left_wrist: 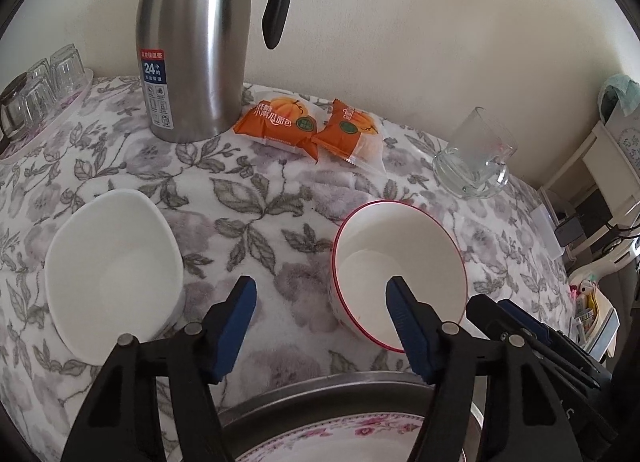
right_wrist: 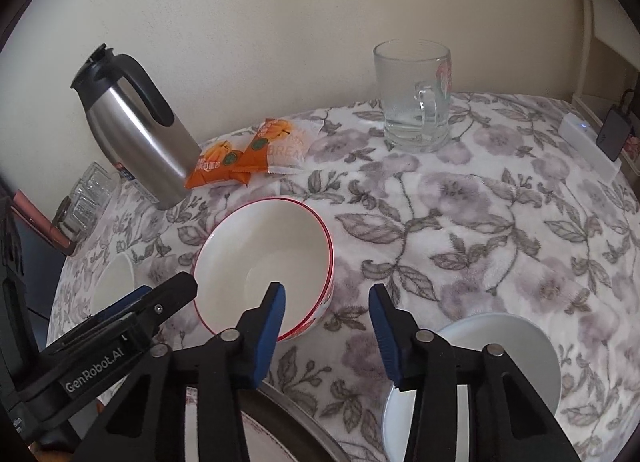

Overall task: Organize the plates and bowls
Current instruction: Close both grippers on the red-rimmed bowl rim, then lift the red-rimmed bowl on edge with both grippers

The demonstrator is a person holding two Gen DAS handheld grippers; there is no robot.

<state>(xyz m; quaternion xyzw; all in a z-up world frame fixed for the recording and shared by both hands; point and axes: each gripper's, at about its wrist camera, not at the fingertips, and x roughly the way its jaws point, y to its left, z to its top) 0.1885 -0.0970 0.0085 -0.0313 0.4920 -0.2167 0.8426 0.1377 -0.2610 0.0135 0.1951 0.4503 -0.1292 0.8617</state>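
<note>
White plate (right_wrist: 500,342) shows only from right wrist.

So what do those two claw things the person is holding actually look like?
Both look alike. The left claw and the right claw each have two black plastic arms, angular and ribbed, joined by round silver pins. Each arm ends in a blue ridged pad. Seen from the right camera, the left one's black body carries white lettering, "GenRobot.AI". No cables, hands or sleeves show.
</note>
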